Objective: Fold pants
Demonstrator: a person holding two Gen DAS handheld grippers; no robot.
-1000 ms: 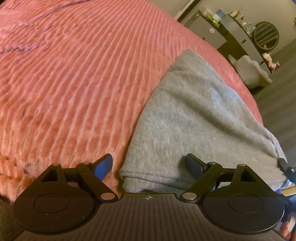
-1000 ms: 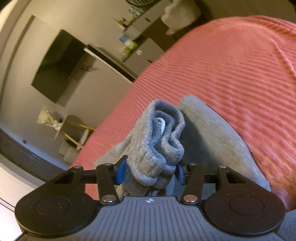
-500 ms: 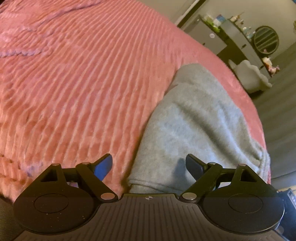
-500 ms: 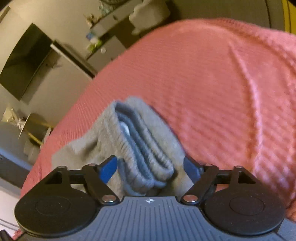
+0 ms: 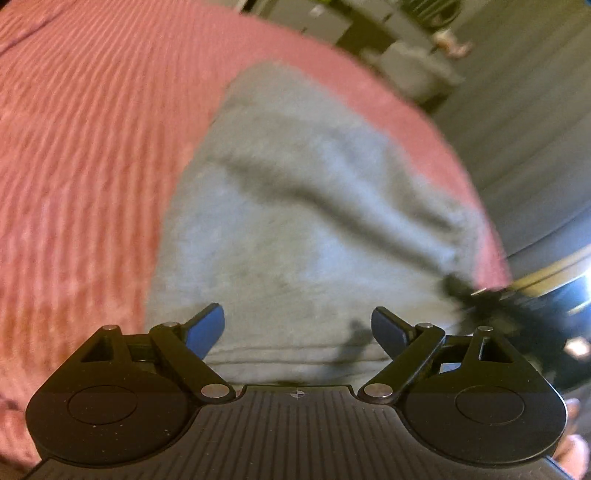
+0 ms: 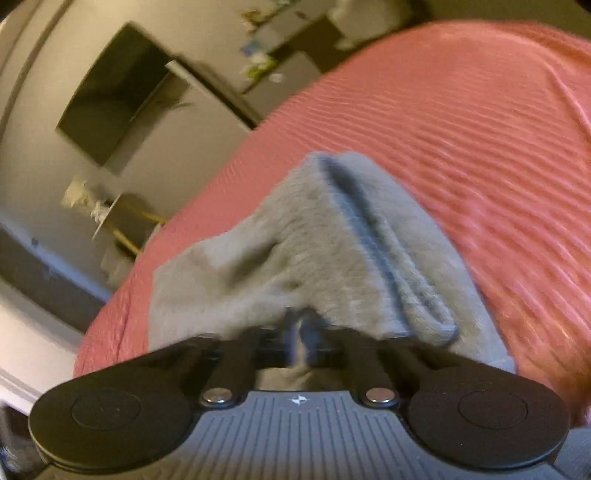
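Note:
The grey pants point(image 5: 306, 206) lie folded on the pink ribbed bedspread point(image 5: 85, 147). My left gripper point(image 5: 297, 328) is open, its jaws spread over the near folded edge of the pants with nothing between them gripped. In the right wrist view the pants point(image 6: 325, 251) lie with the ribbed waistband point(image 6: 373, 236) running away from me. My right gripper point(image 6: 303, 325) is shut, its jaws pinched together on a bit of the pants' near edge. The right gripper also shows blurred at the right edge of the left wrist view point(image 5: 491, 302).
The bedspread point(image 6: 480, 129) fills the right side. Beyond the bed stand a dark dresser with small items point(image 5: 369, 26), a pale stool point(image 5: 417, 70), and a wall-mounted dark screen point(image 6: 114, 92). The bed edge drops to the floor point(image 5: 535, 147) on the right.
My right gripper has gone from open around the waistband to shut on the pants' near edge. My left gripper stayed open and shifted right over the folded edge. Both views are motion-blurred.

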